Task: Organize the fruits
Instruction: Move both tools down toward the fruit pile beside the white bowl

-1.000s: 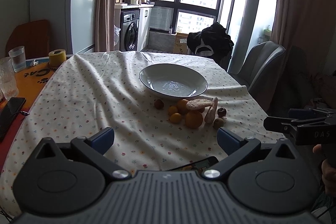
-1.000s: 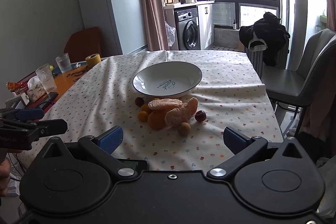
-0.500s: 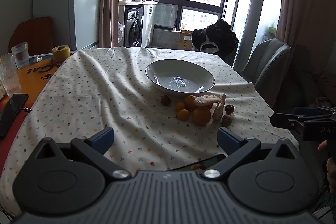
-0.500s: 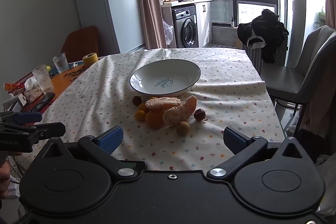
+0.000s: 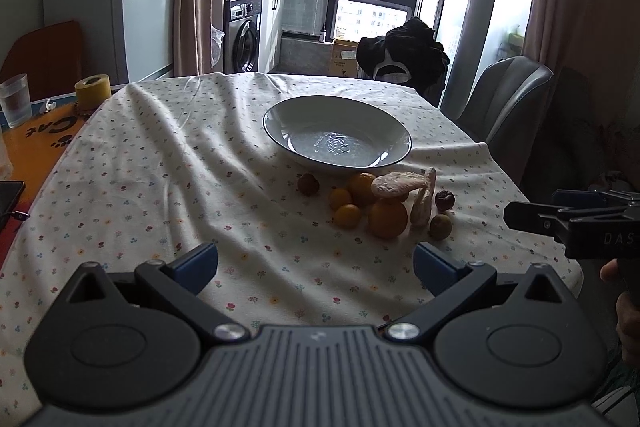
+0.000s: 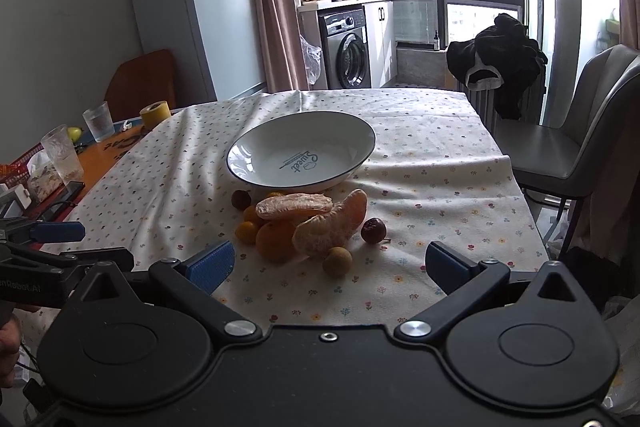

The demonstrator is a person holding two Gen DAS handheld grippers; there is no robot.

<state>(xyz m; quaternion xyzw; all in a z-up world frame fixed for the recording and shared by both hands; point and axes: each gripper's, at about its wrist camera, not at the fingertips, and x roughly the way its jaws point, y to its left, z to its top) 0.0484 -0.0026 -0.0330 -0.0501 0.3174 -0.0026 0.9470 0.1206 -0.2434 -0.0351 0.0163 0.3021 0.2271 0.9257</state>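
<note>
A white bowl [image 5: 337, 135] [image 6: 301, 155] with a dark rim stands empty on the flowered tablecloth. In front of it lies a heap of fruit: an orange [image 5: 387, 219] [image 6: 276, 241], small oranges [image 5: 347, 215], peeled citrus segments [image 6: 331, 225] [image 5: 396, 183], a dark red fruit [image 6: 374, 230] [image 5: 445, 199], a greenish round fruit [image 6: 337, 261] [image 5: 440, 226] and a brown one [image 5: 308, 183]. My left gripper [image 5: 316, 263] is open, low over the near cloth. My right gripper [image 6: 330, 263] is open just short of the heap. Neither holds anything.
Glasses [image 6: 64, 155], a yellow tape roll [image 5: 93, 89] and a phone [image 6: 60, 197] sit on the orange mat at the left. A grey chair [image 6: 576, 131] stands at the table's right side. The table's right edge [image 5: 532, 203] is near the fruit.
Both grippers have moved forward toward the bowl and the fruit, which look larger now. The fruit and bowl have not moved. Both pairs of jaws stay open.
</note>
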